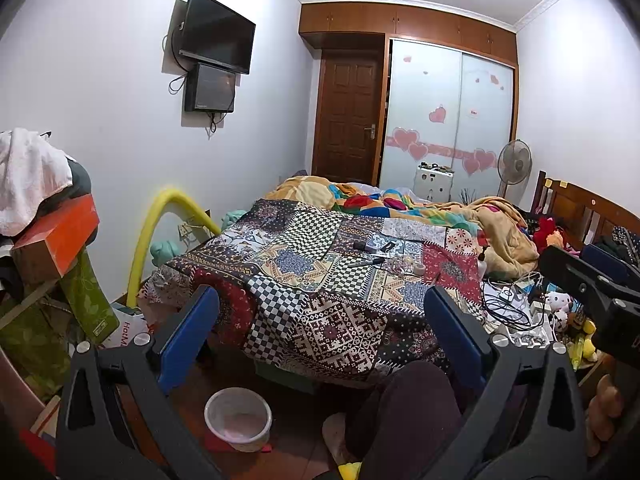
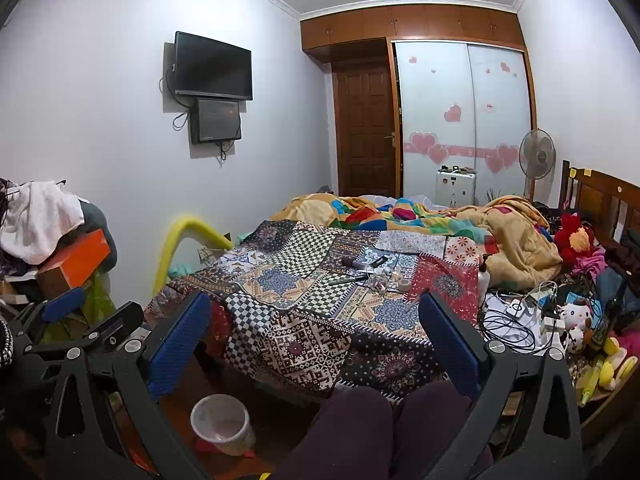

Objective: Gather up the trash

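Grippers, left gripper [image 1: 320, 320] and right gripper [image 2: 316, 320], hang spread wide and empty at lower frame, seemingly surveying before reaching, while small litter [image 2: 380, 278] lies mid-frame on the patchwork bedspread [image 2: 304, 280] and the lined bin [image 2: 222, 424] waits lower left.

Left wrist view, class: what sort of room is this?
A lived-in bedroom, most likely: a bed under a patchwork cover, a sliding-door wardrobe with heart stickers, and a wall-mounted television.

White-walled bedroom: patchwork-covered bed [image 1: 320, 280], wall television [image 1: 216, 32], brown door [image 1: 348, 120], frosted wardrobe [image 1: 448, 112].
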Available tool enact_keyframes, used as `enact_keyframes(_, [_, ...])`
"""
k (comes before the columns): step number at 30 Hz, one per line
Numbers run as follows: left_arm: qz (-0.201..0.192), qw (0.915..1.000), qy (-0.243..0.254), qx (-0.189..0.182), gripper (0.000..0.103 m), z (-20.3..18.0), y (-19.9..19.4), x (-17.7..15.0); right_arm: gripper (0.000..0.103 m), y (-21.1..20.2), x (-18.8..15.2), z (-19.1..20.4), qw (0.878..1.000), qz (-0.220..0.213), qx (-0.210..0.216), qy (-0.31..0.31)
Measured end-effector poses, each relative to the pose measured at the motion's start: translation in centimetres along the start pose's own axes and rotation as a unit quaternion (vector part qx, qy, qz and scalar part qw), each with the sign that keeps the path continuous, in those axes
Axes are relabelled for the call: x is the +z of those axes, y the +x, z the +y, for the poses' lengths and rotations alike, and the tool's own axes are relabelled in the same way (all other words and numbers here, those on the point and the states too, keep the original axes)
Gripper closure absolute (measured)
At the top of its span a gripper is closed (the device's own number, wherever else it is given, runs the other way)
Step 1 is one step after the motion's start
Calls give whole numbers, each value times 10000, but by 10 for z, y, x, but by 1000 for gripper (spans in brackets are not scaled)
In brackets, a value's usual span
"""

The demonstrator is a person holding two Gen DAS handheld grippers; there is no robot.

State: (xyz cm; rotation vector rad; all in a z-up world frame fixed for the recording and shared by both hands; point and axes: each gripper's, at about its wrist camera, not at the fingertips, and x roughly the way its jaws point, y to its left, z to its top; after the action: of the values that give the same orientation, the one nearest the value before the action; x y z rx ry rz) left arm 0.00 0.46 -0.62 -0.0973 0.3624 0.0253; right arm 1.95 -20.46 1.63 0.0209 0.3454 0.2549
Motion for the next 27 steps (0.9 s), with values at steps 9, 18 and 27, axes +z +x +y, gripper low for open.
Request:
enact_keyframes(9, [17,10000,-23,45,0,2,0,0,0,6,1,3,9999,87,53,-4])
enact_keyframes(18, [77,9999,-20,117,0,-1,12,6,0,16,1,-3,9999,153,67,1])
enact_keyframes(27, [180,9998,-29,117,0,-9,55,23,0,47,9,-21,9995,265,-161,99])
